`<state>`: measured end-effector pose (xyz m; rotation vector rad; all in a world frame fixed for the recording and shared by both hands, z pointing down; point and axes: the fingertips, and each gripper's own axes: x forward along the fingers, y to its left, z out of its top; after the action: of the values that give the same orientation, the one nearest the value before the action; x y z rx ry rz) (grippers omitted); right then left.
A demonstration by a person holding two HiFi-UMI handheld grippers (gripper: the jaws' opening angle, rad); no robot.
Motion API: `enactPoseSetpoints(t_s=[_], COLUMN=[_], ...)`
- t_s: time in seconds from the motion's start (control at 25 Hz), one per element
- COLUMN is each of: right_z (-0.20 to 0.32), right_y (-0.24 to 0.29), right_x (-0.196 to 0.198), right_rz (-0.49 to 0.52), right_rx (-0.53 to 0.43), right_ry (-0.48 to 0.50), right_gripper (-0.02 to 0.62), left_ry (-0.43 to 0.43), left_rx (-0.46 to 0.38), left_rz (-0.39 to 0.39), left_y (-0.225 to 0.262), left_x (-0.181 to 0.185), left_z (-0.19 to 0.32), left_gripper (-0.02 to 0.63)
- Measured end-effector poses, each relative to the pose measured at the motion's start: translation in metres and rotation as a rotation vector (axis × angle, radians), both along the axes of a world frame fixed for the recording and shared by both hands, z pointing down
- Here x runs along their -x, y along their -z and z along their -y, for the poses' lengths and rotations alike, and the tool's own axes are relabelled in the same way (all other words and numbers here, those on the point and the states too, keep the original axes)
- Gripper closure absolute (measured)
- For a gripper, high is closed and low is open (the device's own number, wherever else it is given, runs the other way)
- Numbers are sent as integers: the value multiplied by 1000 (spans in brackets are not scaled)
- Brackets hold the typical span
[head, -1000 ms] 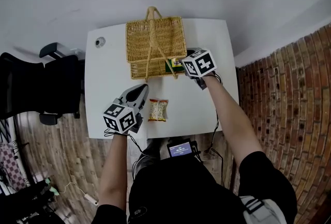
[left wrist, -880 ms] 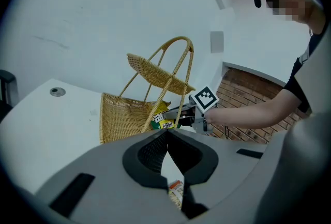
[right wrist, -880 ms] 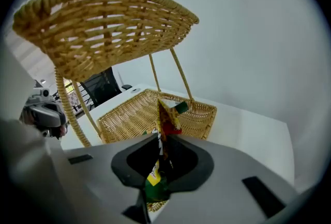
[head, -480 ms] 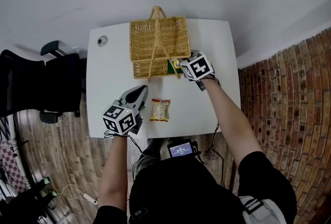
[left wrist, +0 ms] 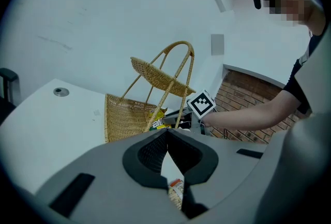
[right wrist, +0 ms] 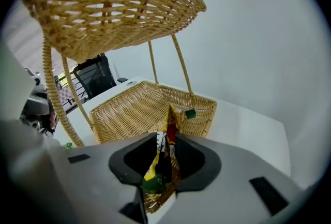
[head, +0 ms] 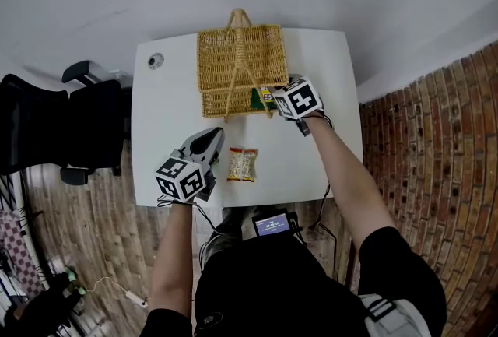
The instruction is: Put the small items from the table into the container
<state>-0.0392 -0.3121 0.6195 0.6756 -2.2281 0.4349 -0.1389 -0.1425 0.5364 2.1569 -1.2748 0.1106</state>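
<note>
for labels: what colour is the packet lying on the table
The packet is mostly yellow with some orange; head view shows it best.

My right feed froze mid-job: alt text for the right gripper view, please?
The jaws of the right gripper are opening around a yellow-green snack packet standing on edge between them, above the near rim of a wicker basket. The basket's handle and a woven flap arch overhead; white table beyond.

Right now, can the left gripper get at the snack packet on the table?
Probably yes: the snack packet lies on the table beside the left gripper, nothing between; its shut fingers must open.
</note>
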Motion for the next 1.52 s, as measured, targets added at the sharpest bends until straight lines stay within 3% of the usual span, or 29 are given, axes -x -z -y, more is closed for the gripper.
enactPoseSetpoints(t_s=[0.28,0.96,1.36,1.52], right_z=[-2,-31,-67,-86], right_y=[4,44,78,82], right_x=[-7,-32,-37,-38], right_rz=[39,137,218,234], right_rx=[14,6,-31,-31], right_ry=[-39,-97,-110,-108], right_gripper=[449,451,551,563], left_ry=[-1,-40,-60,-73], left_rx=[-3,-31,-41,-49], left_rz=[-2,-4,2,5], left_y=[1,12,16,17], left_x=[1,-11,-14,-17], left_z=[-1,-6,-22,-30], left_gripper=[597,597,597,597])
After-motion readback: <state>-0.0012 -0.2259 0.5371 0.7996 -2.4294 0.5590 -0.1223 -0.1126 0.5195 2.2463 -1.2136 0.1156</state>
